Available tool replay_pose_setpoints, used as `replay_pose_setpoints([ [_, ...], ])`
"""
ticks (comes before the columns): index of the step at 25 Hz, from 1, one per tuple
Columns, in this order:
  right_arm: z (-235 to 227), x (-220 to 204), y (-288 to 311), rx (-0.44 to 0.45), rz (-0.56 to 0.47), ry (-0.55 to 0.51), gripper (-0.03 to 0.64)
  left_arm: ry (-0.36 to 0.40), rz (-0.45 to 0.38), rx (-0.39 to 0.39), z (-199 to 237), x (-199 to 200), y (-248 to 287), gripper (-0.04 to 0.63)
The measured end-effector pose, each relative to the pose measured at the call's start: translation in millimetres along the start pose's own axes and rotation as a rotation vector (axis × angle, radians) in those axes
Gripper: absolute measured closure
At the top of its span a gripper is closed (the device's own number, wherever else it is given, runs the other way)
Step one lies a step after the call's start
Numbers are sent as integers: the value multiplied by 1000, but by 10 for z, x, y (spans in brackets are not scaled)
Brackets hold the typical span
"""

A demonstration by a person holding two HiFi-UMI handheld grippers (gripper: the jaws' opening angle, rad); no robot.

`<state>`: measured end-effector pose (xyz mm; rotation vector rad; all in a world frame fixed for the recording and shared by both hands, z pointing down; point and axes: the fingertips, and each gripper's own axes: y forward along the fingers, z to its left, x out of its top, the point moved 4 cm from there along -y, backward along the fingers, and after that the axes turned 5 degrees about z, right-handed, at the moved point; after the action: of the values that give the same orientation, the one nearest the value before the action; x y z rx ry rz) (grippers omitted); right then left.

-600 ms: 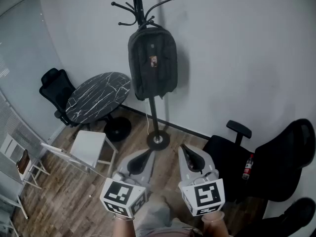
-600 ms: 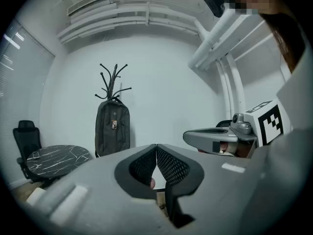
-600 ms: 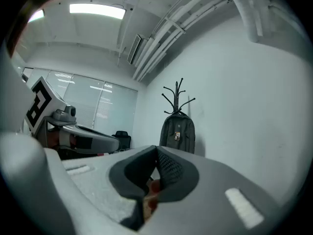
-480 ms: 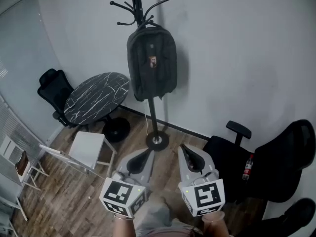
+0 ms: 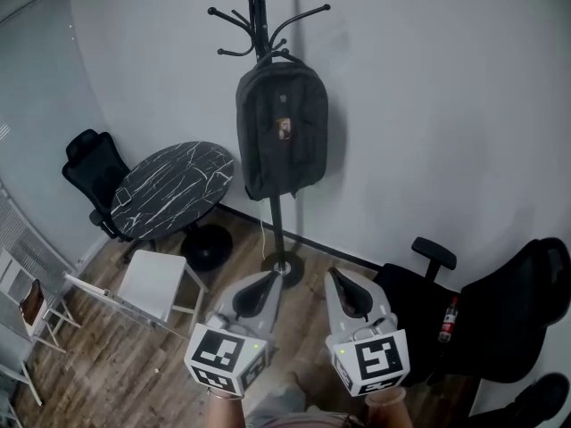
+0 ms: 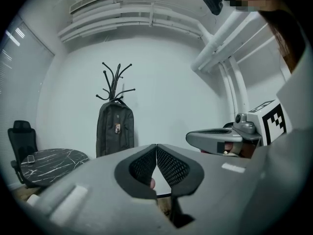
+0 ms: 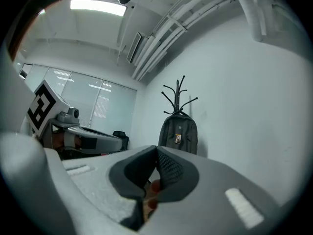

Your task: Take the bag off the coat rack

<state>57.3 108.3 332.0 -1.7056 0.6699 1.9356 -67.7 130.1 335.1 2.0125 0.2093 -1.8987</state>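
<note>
The bag hangs upright on the coat rack, well ahead of the left gripper and right gripper, their jaws pressed together, empty.

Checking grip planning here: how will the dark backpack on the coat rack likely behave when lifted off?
The backpack looks soft-sided and hangs in a full shape, so it will probably sag and swing once unhooked. Its bulk suggests some weight. The coat rack is a thin pole on a small round base, so a sideways pull might tip it.
</note>
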Motion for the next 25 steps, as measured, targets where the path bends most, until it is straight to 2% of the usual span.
replay_pose_setpoints([
  [15,126,159,676,-40,-18,0,614,5,-39,-24,682,119,186,583],
  [25,202,165,960,-99,-21,-81,614,-4,-42,-57,974,92,324,583],
])
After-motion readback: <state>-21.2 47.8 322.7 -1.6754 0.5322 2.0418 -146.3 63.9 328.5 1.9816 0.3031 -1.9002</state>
